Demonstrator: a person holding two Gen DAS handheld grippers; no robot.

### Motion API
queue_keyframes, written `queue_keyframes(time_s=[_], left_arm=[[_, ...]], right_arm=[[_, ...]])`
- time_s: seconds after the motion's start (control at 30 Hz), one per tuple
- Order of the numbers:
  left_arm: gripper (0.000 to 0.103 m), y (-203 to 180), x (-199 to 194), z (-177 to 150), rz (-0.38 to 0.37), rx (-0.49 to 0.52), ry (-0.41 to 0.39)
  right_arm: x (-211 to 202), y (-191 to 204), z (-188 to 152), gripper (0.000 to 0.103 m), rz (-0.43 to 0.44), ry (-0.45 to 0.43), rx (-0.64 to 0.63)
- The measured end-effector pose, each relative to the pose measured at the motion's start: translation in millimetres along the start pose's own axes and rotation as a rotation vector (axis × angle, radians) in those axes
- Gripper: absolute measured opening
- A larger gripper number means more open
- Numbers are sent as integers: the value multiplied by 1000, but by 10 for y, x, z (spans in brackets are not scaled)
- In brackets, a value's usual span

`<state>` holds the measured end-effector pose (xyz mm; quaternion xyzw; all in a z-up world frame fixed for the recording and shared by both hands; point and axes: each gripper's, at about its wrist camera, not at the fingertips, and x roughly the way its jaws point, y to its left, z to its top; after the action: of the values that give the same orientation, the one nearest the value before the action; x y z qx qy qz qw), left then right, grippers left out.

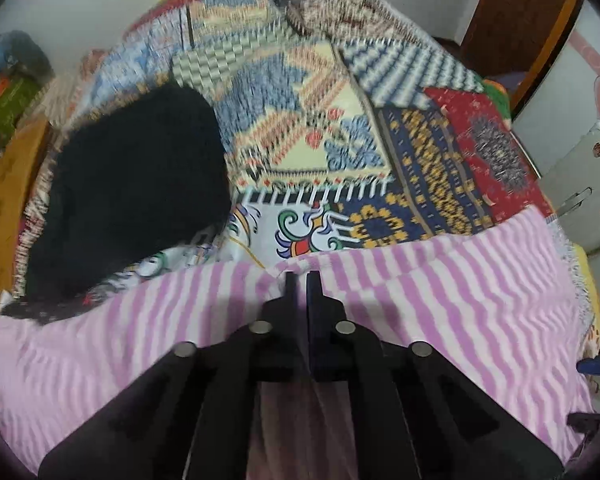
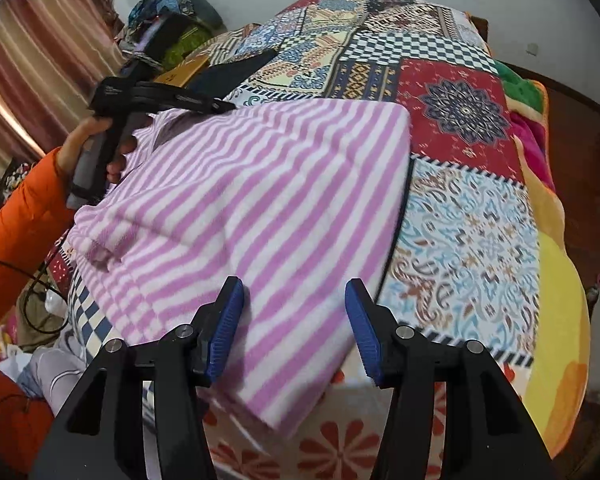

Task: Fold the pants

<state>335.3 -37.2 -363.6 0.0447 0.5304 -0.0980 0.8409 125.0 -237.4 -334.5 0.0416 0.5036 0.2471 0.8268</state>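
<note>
Pants [image 1: 440,312] (pink-striped) lie beside black garment [image 1: 132,196] on quilt [image 1: 420,160].

A home bedroom, it seems: a bed [image 2: 480,240] under a patchwork cover [image 2: 452,116], striped curtains [image 2: 32,80], and a wooden door [image 1: 516,12].

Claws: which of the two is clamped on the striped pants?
The left claw: its fingers are pinched together on the far edge of the pink-and-white striped pants. The right claw stands open over the near end, blue pads apart.
</note>
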Motion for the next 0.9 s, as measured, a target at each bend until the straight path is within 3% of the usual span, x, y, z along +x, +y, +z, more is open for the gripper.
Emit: queue_keyframes(time_s=[0.07,0.13,0.2,0.27,0.37,0.5,0.57,0.6,0.73,0.9], left_arm=[[10,-18,-226,-42,-36,2,-29],[19,-68,-508,-148,-78,14,-67],[40,-157,-761,-291,-106,33,-98],[49,-283,-941,-466,-152,53,-115],[51,-485,-1019,-738,-190,89,-97],[54,-650,-812,-1144,-105,132,-26],[64,-606,-808,-1314,-63,125,-81],[64,-588,-828,-1379,-55,132,-100],[64,-520,-868,-1487,-47,120,-122],[74,-341,-893,-1533,-39,72,-122]], right_arm=[[-60,-13,2,49,-13,2,6],[-146,14,12,49,-38,-13,3],[-242,67,40,49,-32,-48,1],[-292,135,63,49,-9,-77,-3],[-210,248,72,49,3,-77,-28],[72,319,12,50,-3,-6,-62],[89,293,-10,50,8,-3,-57],[87,284,-9,50,13,7,-53],[84,316,-30,50,1,28,-77],[50,331,-15,50,-21,39,-93]])
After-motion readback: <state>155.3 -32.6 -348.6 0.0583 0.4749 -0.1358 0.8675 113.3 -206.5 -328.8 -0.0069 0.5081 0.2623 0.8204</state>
